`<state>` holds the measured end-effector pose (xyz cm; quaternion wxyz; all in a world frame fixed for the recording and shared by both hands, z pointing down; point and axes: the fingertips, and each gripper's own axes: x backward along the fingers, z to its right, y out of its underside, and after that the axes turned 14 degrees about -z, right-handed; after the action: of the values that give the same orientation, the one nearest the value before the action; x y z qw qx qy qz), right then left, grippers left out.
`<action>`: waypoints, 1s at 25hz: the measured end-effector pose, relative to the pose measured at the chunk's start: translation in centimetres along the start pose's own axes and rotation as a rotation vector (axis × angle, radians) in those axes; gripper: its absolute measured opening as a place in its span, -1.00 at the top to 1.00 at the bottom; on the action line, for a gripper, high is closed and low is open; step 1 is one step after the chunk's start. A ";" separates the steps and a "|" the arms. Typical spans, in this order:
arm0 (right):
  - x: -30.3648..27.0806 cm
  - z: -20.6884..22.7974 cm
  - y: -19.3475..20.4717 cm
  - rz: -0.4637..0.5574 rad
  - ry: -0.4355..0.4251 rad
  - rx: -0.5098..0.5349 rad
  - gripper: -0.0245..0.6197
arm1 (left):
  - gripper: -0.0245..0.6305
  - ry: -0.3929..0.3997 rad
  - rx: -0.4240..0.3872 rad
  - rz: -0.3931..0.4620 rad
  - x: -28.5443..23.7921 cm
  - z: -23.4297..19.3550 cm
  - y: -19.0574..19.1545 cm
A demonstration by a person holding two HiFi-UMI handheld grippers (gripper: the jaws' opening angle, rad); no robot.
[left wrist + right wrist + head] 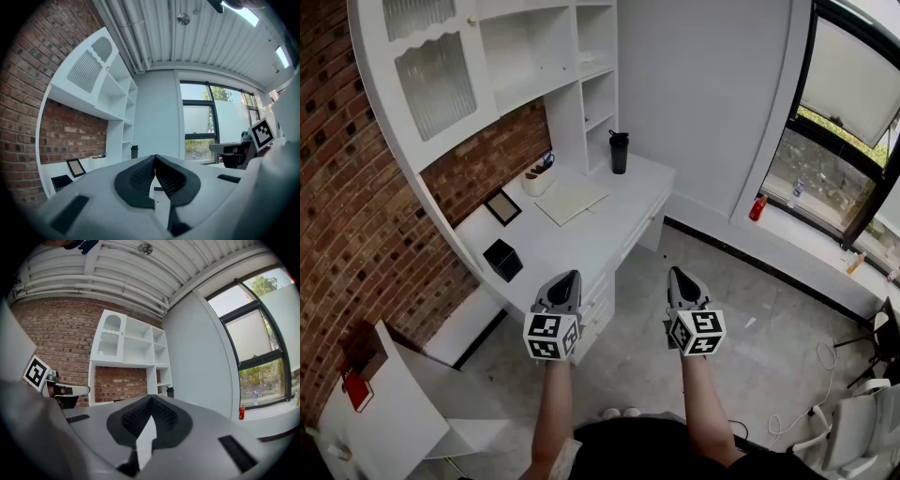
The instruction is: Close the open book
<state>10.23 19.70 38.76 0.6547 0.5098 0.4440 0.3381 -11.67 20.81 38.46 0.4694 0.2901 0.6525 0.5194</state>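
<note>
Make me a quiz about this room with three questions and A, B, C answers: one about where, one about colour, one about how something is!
1. Where is the book? A floor; B white desk; C windowsill.
2. What colour is the bottle on the desk? A black; B yellow; C pink.
3. How are the left tongs? A wide open; B gripping the book; C shut, empty.
Answers: B, it lies on the desktop; A, black all over; C, jaws meet, nothing between.

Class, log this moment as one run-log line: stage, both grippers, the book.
stage: pre-reach | left gripper: shut, empty | right gripper: shut, empty | cream flat book: untouched on white desk
</note>
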 end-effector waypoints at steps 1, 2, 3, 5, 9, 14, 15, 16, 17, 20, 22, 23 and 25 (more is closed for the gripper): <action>0.0 0.1 0.0 0.000 0.002 -0.001 0.93 | 0.90 0.002 0.000 0.000 -0.1 0.1 0.0; 0.1 0.1 0.1 0.000 0.003 -0.002 0.93 | 0.90 0.004 0.000 -0.001 -0.2 0.1 0.1; 0.1 0.2 0.1 0.000 0.005 -0.003 0.93 | 0.90 0.006 0.000 -0.001 -0.2 0.2 0.1; 0.1 0.2 0.2 0.000 0.006 -0.004 0.93 | 0.90 0.010 -0.001 -0.003 -0.3 0.3 0.2; 0.1 0.4 0.2 0.000 0.014 -0.011 0.93 | 0.90 0.019 -0.001 -0.008 -0.6 0.4 0.4; 0.4 0.8 0.5 -0.005 0.021 -0.029 0.93 | 0.90 0.024 0.003 -0.015 -0.7 0.6 0.6; 0.4 0.9 0.5 -0.005 0.021 -0.031 0.93 | 0.90 0.025 0.004 -0.016 -0.7 0.6 0.6; 0.4 0.9 0.6 -0.005 0.021 -0.032 0.93 | 0.90 0.025 0.004 -0.017 -0.7 0.7 0.7; 0.4 1.0 0.7 -0.005 0.021 -0.035 0.93 | 0.90 0.025 0.004 -0.019 -0.7 0.7 0.8; 0.4 1.1 0.9 -0.002 0.021 -0.043 0.93 | 0.90 0.025 0.005 -0.025 -0.8 0.8 1.1; 0.5 1.2 1.0 0.002 0.023 -0.045 0.93 | 0.90 0.026 0.007 -0.027 -0.9 0.9 1.2; 0.5 1.2 1.1 0.002 0.023 -0.045 0.93 | 0.90 0.028 0.007 -0.029 -0.9 0.9 1.4; 0.6 1.3 1.3 0.001 0.023 -0.043 0.93 | 0.90 0.035 0.009 -0.032 -1.0 1.2 1.7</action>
<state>11.69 20.10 39.94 0.6601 0.4918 0.4439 0.3541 -10.36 20.96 40.39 0.4649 0.2726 0.6674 0.5139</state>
